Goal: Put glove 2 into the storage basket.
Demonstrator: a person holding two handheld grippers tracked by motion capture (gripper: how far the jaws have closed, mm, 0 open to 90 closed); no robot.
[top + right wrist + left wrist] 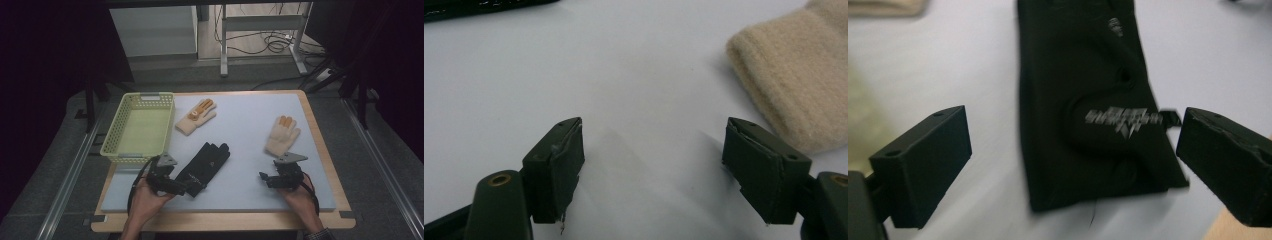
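High view: the black glove (pixel 206 165) lies on the surface beside the green basket (pixel 112 131), its cuff at the left gripper (pixel 186 188). Left gripper view: jaws stand apart, nothing held. Right gripper view: jaws apart over bare surface, near the cream glove (pixel 794 75).

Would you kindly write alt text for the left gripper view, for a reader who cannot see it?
A black glove with grey lettering lies flat on the pale table, its cuff end nearest the camera. The left gripper hovers over it with both black jaws wide apart, touching nothing.
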